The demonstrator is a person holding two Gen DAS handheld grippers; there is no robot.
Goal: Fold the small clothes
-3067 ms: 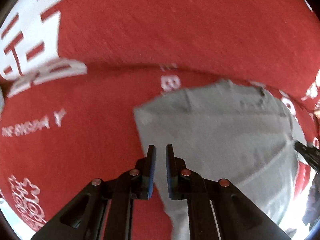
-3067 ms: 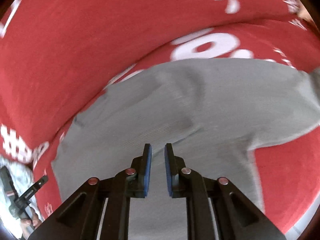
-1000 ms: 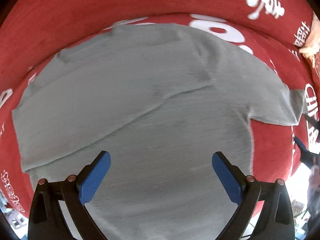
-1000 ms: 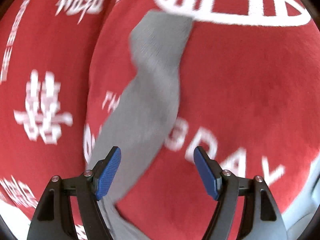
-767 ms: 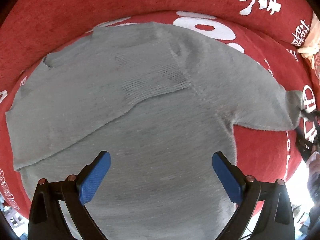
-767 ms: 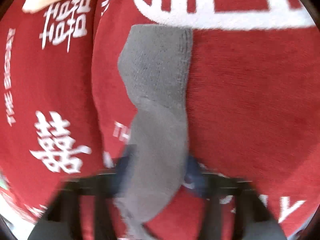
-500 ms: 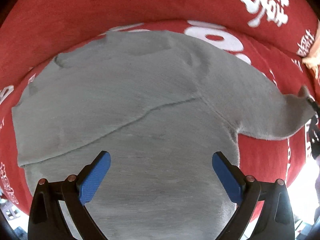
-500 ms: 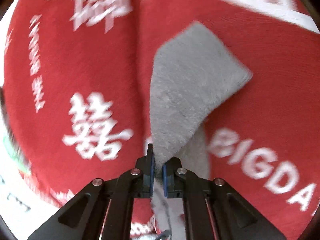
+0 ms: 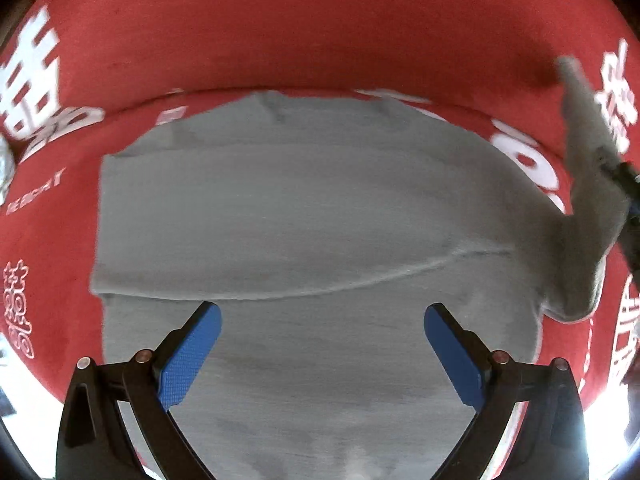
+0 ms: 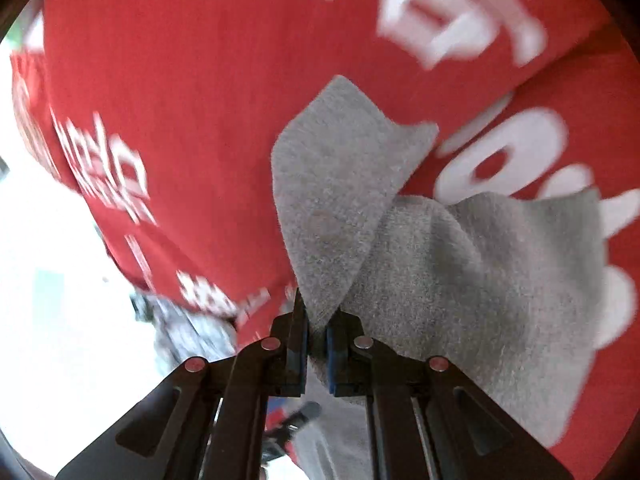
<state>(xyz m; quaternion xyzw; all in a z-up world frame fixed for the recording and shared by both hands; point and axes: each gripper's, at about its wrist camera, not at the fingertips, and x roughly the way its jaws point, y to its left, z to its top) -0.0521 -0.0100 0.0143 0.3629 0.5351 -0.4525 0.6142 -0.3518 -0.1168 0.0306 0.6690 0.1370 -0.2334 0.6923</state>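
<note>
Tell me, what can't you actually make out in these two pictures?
- Left wrist view: the grey sweater's hem, cut off by the bottom edge and the open left claw.
- Right wrist view: white lettering on the red cloth, motion-blurred; the sleeve part pinched inside the shut right claw.

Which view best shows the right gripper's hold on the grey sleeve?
Right wrist view: the right gripper is shut on the sleeve. Left wrist view shows the lifted sleeve only at the edge.
</note>
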